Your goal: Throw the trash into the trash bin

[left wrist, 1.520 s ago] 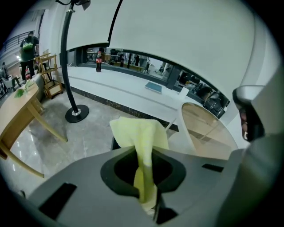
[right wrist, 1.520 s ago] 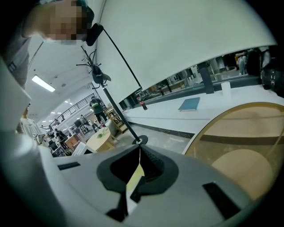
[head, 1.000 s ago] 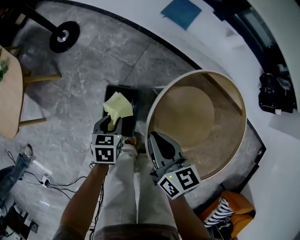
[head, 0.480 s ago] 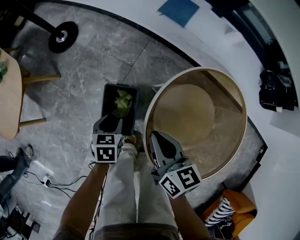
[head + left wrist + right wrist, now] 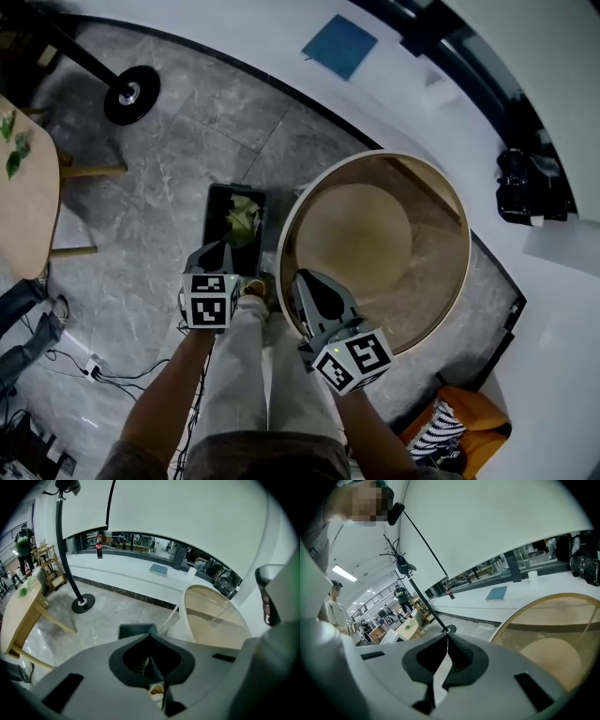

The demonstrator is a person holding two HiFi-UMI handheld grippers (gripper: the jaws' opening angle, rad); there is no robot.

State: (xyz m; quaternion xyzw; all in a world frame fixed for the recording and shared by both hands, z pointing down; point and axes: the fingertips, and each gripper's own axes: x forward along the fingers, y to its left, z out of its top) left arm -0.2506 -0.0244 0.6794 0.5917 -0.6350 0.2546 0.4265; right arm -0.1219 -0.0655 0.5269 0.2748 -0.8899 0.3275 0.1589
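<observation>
trash: yellowish crumpled paper (image 5: 242, 217) lies inside the black trash bin (image 5: 212, 202) | left hand-held gripper (image 5: 218, 253): at the bin's 6 o'clock, jaws just closed, nothing between | right hand-held gripper (image 5: 305, 278): pressed together, empty | advice, I think: draw away upward, do not knock the bin

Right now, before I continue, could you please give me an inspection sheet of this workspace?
Surface: grey stone floor; round table beside the bin, nothing seen on it.
Job's things: trash bin on the floor, crumpled yellowish paper lying inside it.
Clutter: orange bag on the floor near the table.
Grippers: left gripper jaws have just closed, together, nothing between them; right gripper jaws together, nothing held.
Cables: loose cables on the floor at the person's left.
Surroundings: black stand base, wooden table; blue pad and black bag on the white ledge.
</observation>
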